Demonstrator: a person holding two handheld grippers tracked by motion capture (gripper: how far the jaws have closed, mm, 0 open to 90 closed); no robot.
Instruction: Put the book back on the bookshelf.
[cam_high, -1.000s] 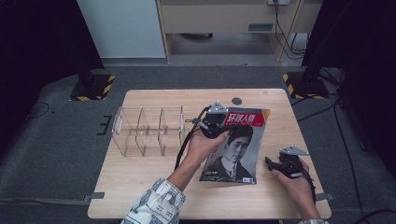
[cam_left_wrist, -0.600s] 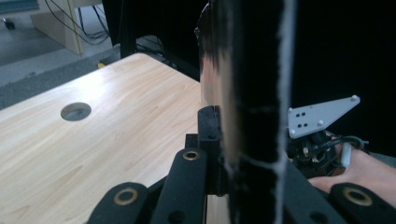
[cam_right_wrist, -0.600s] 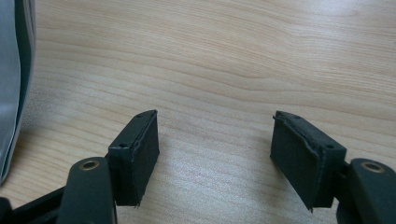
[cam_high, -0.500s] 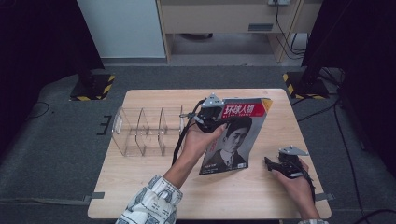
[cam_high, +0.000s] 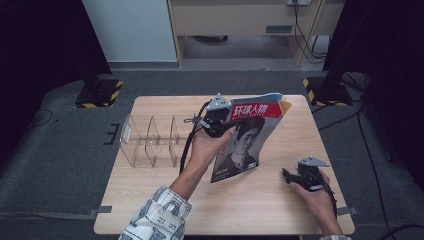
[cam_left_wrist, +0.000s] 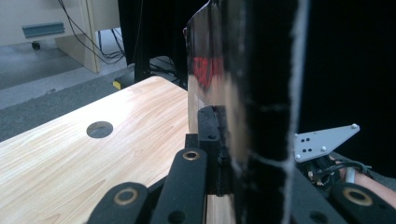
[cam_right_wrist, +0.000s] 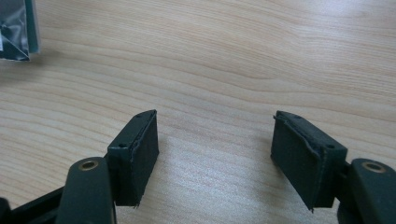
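A magazine with a portrait and red Chinese title on its cover stands tilted over the middle of the table, its lower edge low near the wood. My left gripper is shut on its upper left edge; in the left gripper view the jaws pinch the glossy magazine edge-on, left gripper. My right gripper rests low on the table at the right, apart from the magazine. Its jaws are open over bare wood in the right gripper view, right gripper. A magazine corner shows at top left there.
A clear acrylic divider rack stands on the left half of the wooden table. A round cable hole lies in the table top near the far edge. Dark stands with striped bases flank the table on the floor.
The left hand has raised the magazine from lying nearly flat to standing steeply tilted, and shifted slightly left. The right hand has kept still.
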